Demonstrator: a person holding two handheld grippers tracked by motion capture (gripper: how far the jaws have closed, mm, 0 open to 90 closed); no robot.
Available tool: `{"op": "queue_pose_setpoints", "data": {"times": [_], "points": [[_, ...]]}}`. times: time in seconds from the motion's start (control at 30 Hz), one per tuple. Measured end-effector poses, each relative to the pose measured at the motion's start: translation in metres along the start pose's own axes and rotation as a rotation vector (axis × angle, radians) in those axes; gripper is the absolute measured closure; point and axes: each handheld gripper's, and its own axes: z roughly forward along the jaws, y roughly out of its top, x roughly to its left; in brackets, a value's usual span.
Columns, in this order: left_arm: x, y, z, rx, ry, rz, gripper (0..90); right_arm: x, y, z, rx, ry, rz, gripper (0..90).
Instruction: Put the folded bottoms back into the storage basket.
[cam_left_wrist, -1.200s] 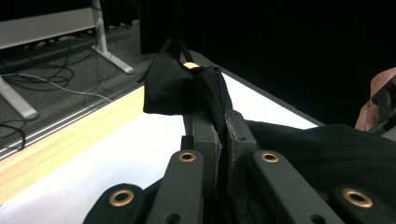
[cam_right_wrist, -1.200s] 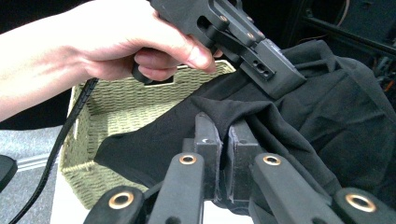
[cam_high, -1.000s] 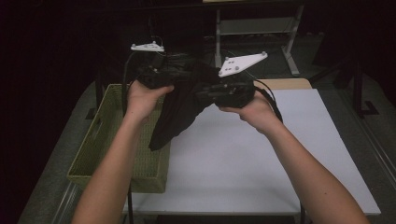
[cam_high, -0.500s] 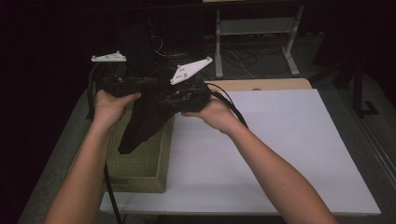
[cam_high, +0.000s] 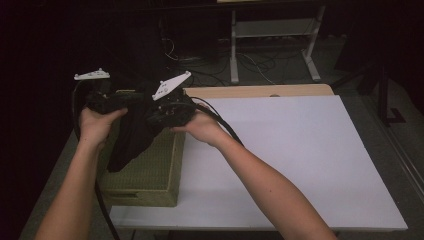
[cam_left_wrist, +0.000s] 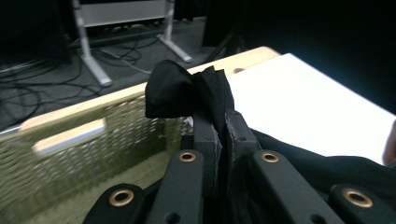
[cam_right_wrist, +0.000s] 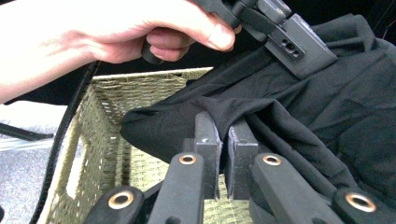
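left gripper (cam_left_wrist: 218, 133): jaws clamped on a bunched edge of the black cloth (cam_high: 131, 142) | right gripper (cam_right_wrist: 223, 137): jaws pinched on another fold of it | cloth: held up between both, hanging into the woven green basket (cam_high: 155, 172) (at the left edge of the white board (cam_high: 300, 160))

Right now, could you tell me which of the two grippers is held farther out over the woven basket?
The left gripper: it holds the black cloth above the basket, while the right gripper sits by the rim nearest the white board.
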Motion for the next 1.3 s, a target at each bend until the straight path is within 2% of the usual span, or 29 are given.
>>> {"op": "queue_pose_setpoints", "data": {"times": [0.07, 0.23, 0.4, 0.57, 0.87, 1.07, 1.17, 1.3], "points": [[0.003, -0.004, 0.0, 0.006, 0.012, -0.005, 84.6, 0.0, -0.001, 0.006, 0.007, 0.002, 0.007, 84.6], [0.008, -0.014, 0.004, 0.044, 0.071, 0.019, 84.6, 0.003, -0.006, 0.021, 0.038, 0.014, 0.007, 84.6], [0.015, -0.023, 0.007, 0.058, 0.094, 0.007, 84.6, 0.008, -0.01, 0.032, 0.068, 0.018, -0.008, 84.5], [0.024, -0.032, 0.007, 0.077, 0.123, -0.016, 84.6, 0.01, -0.015, 0.043, 0.078, 0.037, 0.005, 84.5], [0.041, -0.054, 0.01, 0.105, 0.164, -0.082, 84.6, 0.011, -0.028, 0.06, 0.118, 0.059, 0.024, 84.5], [0.049, -0.065, 0.013, 0.124, 0.166, -0.12, 84.6, 0.011, -0.038, 0.064, 0.146, 0.076, 0.026, 83.4], [0.051, -0.07, 0.018, 0.136, 0.147, -0.138, 84.6, 0.012, -0.042, 0.062, 0.155, 0.075, 0.023, 82.3], [0.053, -0.075, 0.026, 0.161, 0.137, -0.147, 84.6, 0.013, -0.05, 0.052, 0.142, 0.084, 0.025, 74.2]]}}
